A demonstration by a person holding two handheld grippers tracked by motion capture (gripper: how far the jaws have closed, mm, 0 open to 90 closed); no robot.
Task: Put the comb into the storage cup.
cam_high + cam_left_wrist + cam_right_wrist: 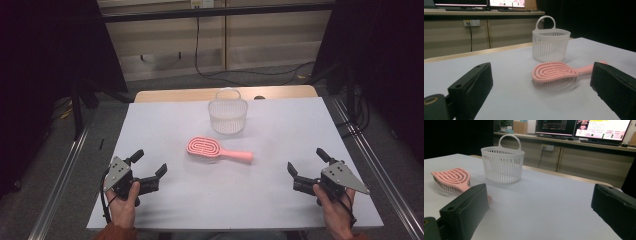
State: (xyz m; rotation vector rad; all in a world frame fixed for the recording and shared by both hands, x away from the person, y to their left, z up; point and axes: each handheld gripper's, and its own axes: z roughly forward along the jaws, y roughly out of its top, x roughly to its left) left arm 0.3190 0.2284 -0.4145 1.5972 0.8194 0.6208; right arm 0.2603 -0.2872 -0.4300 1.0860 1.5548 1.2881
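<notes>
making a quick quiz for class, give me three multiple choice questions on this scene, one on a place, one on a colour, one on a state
1. Where is the basket relative to the hairbrush?
A. farther from the person
B. nearer the person
C. on top of it

2. What colour is the hairbrush?
A. blue
B. pink
C. green

3. How do the jaws of the left gripper and the right gripper stand?
A. both shut on the brush
B. one shut, one open
C. both open and empty

Key: 1 A, the basket sits beyond the brush in the high view. 2 B, its head and handle are pink. 3 C, both grippers' jaws stand apart over bare table.
</notes>
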